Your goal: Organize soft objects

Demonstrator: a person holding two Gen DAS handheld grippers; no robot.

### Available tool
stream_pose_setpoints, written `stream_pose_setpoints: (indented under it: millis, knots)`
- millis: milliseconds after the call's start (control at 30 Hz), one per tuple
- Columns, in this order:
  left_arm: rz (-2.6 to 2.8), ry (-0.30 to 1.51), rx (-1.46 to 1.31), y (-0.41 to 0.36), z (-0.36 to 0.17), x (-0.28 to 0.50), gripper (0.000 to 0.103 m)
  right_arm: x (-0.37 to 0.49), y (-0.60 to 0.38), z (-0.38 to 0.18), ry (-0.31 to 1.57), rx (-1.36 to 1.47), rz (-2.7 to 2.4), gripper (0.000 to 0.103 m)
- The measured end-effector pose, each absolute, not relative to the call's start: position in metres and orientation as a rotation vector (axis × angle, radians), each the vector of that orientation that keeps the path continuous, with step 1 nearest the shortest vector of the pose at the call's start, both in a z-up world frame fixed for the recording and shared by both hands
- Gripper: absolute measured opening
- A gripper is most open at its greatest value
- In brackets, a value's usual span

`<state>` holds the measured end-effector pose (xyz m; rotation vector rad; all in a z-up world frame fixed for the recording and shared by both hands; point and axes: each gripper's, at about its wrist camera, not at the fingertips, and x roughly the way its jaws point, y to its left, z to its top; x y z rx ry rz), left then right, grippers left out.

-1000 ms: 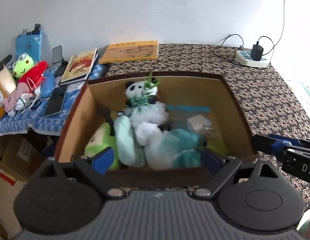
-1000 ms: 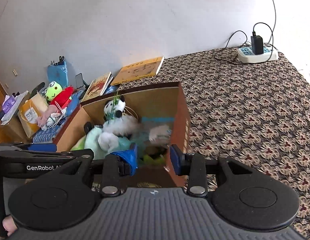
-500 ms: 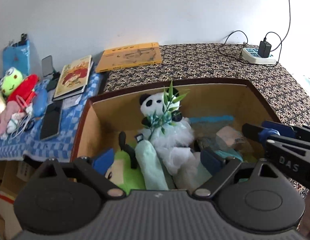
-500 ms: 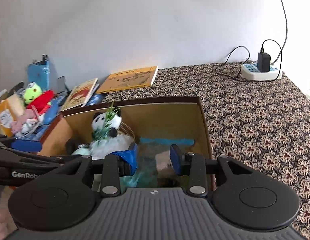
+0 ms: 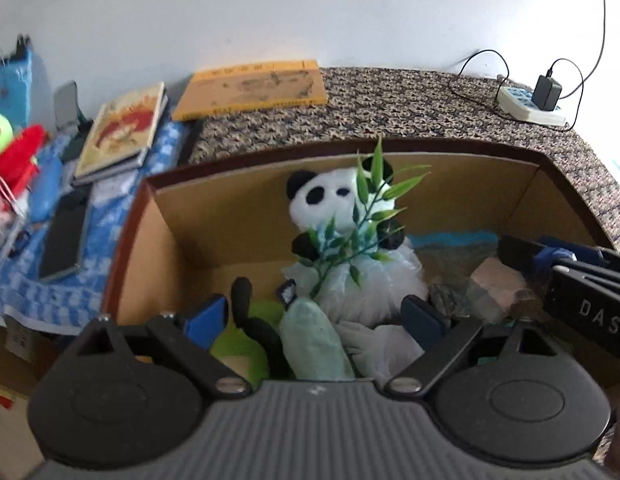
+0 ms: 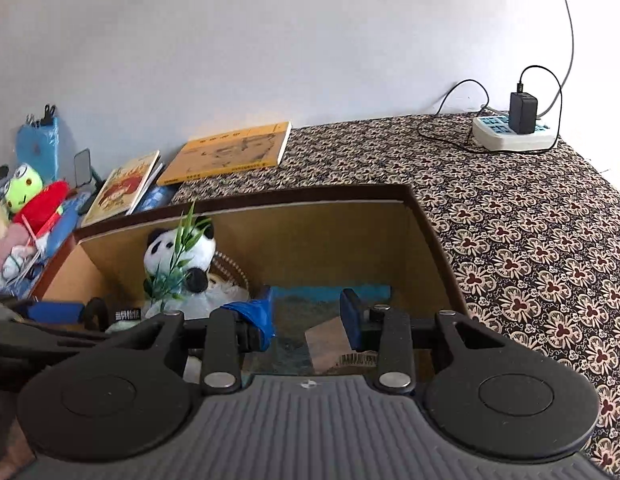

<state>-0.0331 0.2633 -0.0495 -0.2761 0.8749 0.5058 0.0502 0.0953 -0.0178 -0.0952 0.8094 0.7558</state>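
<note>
Panda plush (image 5: 350, 240) sits at twelve o'clock inside the cardboard box (image 5: 166, 240). Left hand-held gripper (image 5: 316, 320) gapes wide, right hand-held gripper (image 6: 308, 316) narrow (both empty); fake bamboo sprig (image 5: 362, 224) could snag.

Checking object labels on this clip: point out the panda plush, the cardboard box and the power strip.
panda plush (image 5: 330, 196), left wrist view, on its white face.
cardboard box (image 6: 310, 240), right wrist view, on the bare inner back wall.
power strip (image 6: 506, 140), right wrist view, on its white casing below the charger.
</note>
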Motion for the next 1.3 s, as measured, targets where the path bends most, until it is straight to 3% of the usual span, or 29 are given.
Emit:
stream_pose_setpoints:
  millis: [1300]
  knots:
    - [0.502, 0.902, -0.19, 0.266, -0.055, -0.025, 0.091, 0.061, 0.101, -0.029, 0.887, -0.067, 0.772, 0.019]
